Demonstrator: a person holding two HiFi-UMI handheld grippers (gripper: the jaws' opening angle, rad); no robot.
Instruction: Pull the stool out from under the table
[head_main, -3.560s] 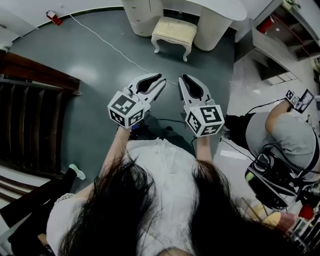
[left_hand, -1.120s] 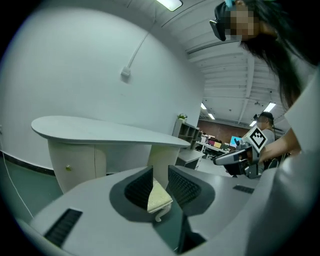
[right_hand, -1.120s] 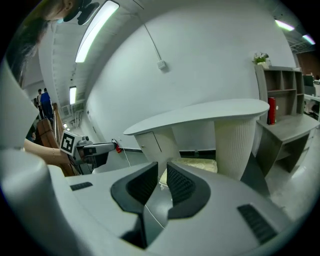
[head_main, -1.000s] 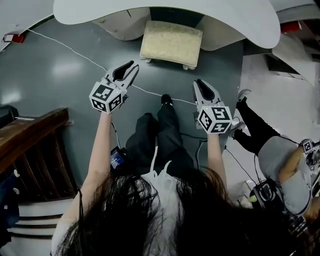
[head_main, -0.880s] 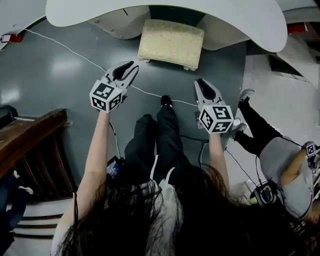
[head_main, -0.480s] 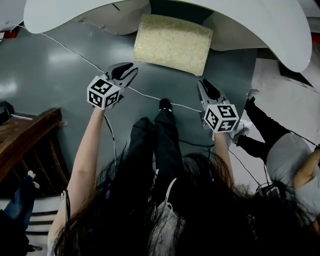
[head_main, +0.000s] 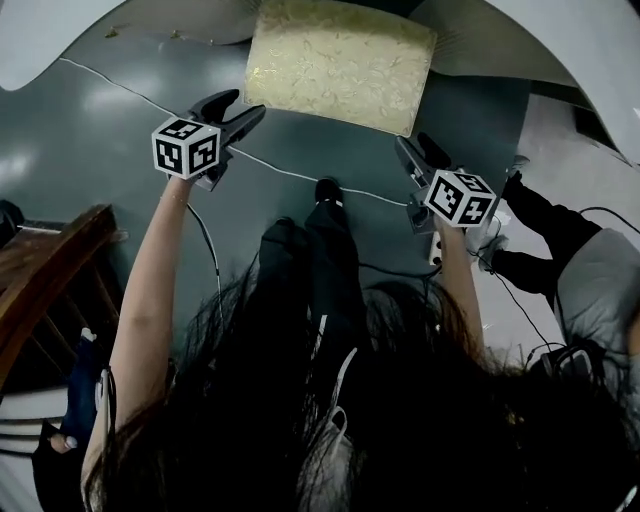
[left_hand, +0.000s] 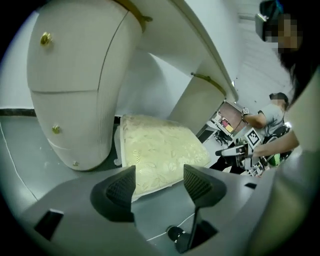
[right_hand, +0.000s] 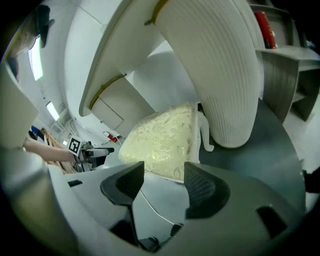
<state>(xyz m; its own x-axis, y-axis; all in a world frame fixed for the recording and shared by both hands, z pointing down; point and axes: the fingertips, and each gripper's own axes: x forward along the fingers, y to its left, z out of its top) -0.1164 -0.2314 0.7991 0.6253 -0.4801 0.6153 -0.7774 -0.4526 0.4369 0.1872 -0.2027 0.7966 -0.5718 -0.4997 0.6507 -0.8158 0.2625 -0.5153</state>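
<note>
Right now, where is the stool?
The stool is at the top centre of the head view, on the floor and tucked partly under the white table. Its cushion's near edge lies just beyond the white cable.

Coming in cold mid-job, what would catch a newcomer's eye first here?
The pale yellow cushioned stool stands out at top centre, tucked part-way under the white table. The left gripper and right gripper sit off its near corners; their jaws have just been opening, with nothing between them.

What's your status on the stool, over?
Left gripper, right gripper: jaws just opened, nothing between. Stool partly under table, untouched. Cable across floor before it.
</note>
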